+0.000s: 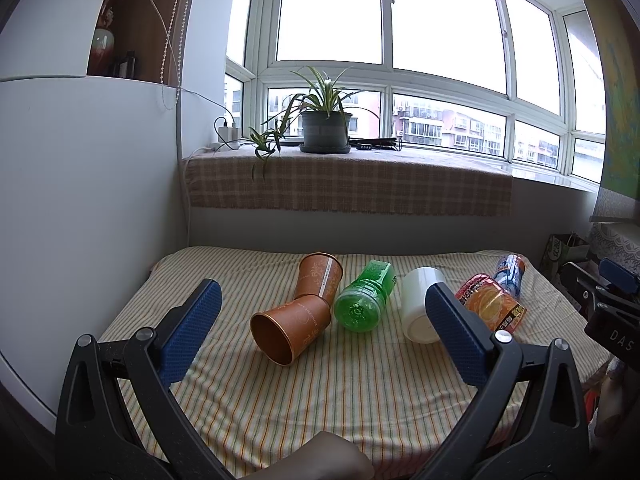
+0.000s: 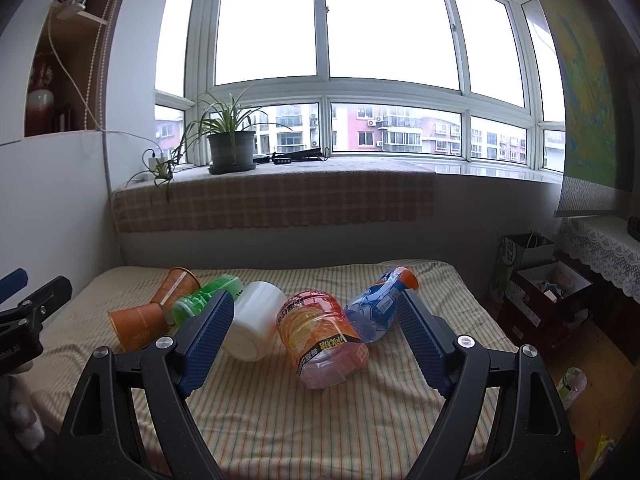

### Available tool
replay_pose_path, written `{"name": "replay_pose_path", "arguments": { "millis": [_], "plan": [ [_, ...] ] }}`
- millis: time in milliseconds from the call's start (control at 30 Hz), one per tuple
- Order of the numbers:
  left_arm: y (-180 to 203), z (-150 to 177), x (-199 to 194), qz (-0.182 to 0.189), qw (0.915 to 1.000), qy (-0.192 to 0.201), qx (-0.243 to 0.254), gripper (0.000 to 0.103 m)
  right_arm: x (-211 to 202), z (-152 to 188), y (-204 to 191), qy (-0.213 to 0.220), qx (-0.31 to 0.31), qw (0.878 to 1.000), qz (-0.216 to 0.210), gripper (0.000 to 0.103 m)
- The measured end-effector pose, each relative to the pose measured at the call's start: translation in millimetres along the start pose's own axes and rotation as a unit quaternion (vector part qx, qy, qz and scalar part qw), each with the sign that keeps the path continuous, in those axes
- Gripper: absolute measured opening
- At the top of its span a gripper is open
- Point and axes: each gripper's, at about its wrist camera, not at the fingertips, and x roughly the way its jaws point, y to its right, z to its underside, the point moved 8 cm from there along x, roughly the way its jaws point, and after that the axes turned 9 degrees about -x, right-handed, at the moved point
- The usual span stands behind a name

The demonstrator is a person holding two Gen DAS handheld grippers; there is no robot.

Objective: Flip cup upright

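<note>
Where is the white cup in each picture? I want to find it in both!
Left wrist view: the white cup lies on its side right of centre, partly behind the left tool's right finger, next to the green cup.
Right wrist view: the white cup lies left of centre, just past the right tool's left finger.
Shared landmark: the potted plant on the windowsill.

Blown-out daylight from the window (image 1: 384, 40) backlights the sharp, fisheye-bent, dark-cornered room.
</note>
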Motion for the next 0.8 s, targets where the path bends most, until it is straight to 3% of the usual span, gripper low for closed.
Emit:
{"name": "replay_pose_path", "arguments": {
  "millis": [800],
  "plan": [
    [-2.1, 0.9, 0.0, 0.001, 1.0, 0.0, -0.001, 0.103, 0.7, 1.4, 0.6, -0.002, 0.001, 1.0, 0.001, 0.083]
  ]
}}
